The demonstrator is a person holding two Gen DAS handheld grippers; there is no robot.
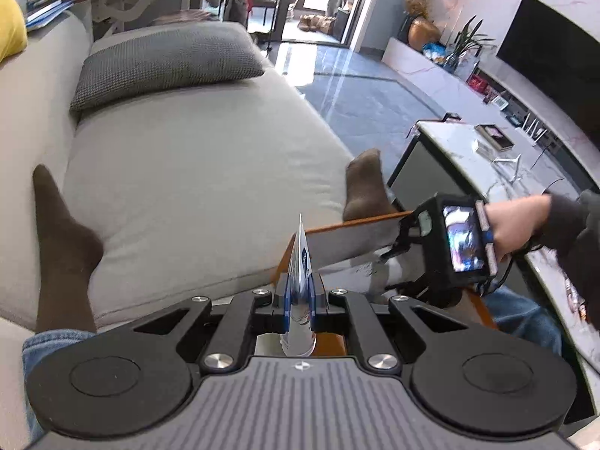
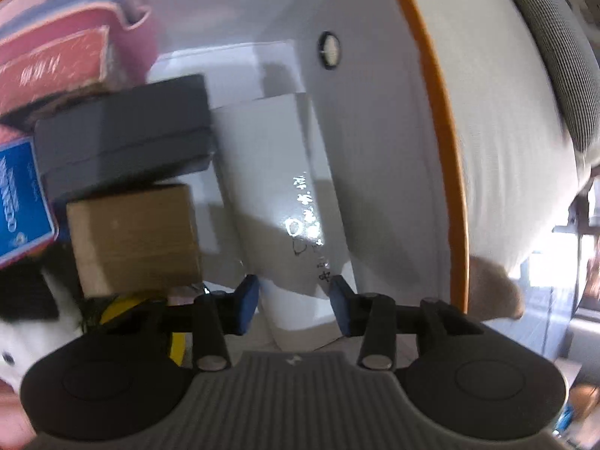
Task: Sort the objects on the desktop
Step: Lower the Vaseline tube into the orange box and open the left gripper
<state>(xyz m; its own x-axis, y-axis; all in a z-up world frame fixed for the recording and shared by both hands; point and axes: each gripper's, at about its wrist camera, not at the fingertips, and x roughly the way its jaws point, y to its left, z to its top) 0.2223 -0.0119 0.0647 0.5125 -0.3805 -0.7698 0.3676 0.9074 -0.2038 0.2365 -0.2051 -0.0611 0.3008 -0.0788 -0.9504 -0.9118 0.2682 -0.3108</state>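
My left gripper (image 1: 299, 294) is shut on a thin white-and-blue packet (image 1: 301, 262), held edge-on above the white tray table with an orange rim (image 1: 348, 225). My right gripper (image 2: 295, 300) is open, its blue pads on either side of a white box with silver lettering (image 2: 285, 202) that lies on the table; whether they touch it I cannot tell. To the left of that box stand a black box (image 2: 123, 127), a brown cardboard box (image 2: 135, 236), a blue box (image 2: 22, 202) and a red box (image 2: 52, 60). The right gripper also shows in the left wrist view (image 1: 386, 257).
A grey sofa (image 1: 187, 172) with a dark cushion (image 1: 165, 60) lies beyond the table. The person's socked feet (image 1: 365, 187) rest on it. A marble coffee table (image 1: 498, 165) with small items stands to the right. A pink bin (image 2: 142, 7) is at the table's far left.
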